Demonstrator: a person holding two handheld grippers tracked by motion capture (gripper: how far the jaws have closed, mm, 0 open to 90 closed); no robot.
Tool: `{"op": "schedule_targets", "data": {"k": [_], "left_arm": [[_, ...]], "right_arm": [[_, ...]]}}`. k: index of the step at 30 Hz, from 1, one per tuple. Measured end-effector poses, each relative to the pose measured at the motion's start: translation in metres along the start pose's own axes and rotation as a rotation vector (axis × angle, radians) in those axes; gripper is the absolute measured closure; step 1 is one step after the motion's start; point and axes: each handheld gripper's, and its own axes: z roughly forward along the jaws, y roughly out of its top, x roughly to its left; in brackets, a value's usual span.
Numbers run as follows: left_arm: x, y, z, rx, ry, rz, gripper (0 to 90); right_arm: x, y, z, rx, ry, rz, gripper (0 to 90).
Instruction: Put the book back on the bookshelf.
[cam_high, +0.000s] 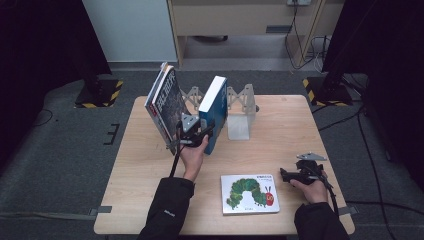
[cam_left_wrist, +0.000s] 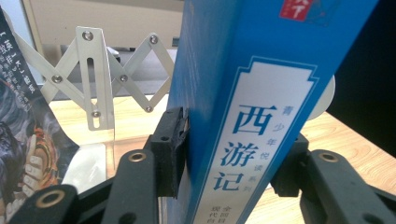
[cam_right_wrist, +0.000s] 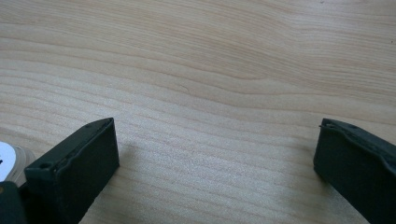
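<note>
Lab: hazard-taped stand bases (cam_high: 98, 94), floor cables (cam_high: 305, 47)

Black sleeves; black grippers, brass-ringed pivots, grey triangular plates, black trailing cables.

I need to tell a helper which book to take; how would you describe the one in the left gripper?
On the wooden table, look at the metal folding book rack at the far edge. The blue book stands there, tilted, in the left gripper. Unlike the dark-covered books leaning beside it, its blue spine carries a white label.
</note>
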Motion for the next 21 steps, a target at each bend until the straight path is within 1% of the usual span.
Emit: {"op": "schedule_targets", "data": {"k": [3,7,8,10,12,15,19,21], "left_arm": [[-0.003,0.001,0.002,0.004,0.012,0.008,55.9],[-0.007,0.003,0.008,0.004,0.031,0.004,57.6],[-0.008,0.004,0.01,0.0,0.04,0.009,57.7],[-0.011,0.005,0.014,0.002,0.057,0.003,57.9],[-0.014,0.005,0.017,-0.004,0.075,0.004,58.2],[-0.016,0.007,0.021,0.003,0.094,0.008,58.3],[-0.018,0.01,0.028,0.006,0.105,0.007,58.4],[-0.018,0.01,0.029,0.004,0.109,0.0,58.4]], "right_arm": [[0.0,0.0,0.0,0.0,0.0,0.003,0.3],[0.0,0.0,0.0,0.0,0.0,0.003,0.4],[0.0,0.0,0.0,0.0,0.0,0.0,0.4],[0.0,0.0,0.0,-0.001,-0.001,-0.002,0.5],[0.0,0.0,0.0,-0.001,-0.001,-0.002,0.5],[0.0,0.0,0.0,-0.002,-0.002,0.001,0.5],[0.0,0.0,0.0,-0.001,-0.002,-0.001,0.5],[0.0,0.0,0.0,-0.001,-0.001,-0.001,0.5]]}}
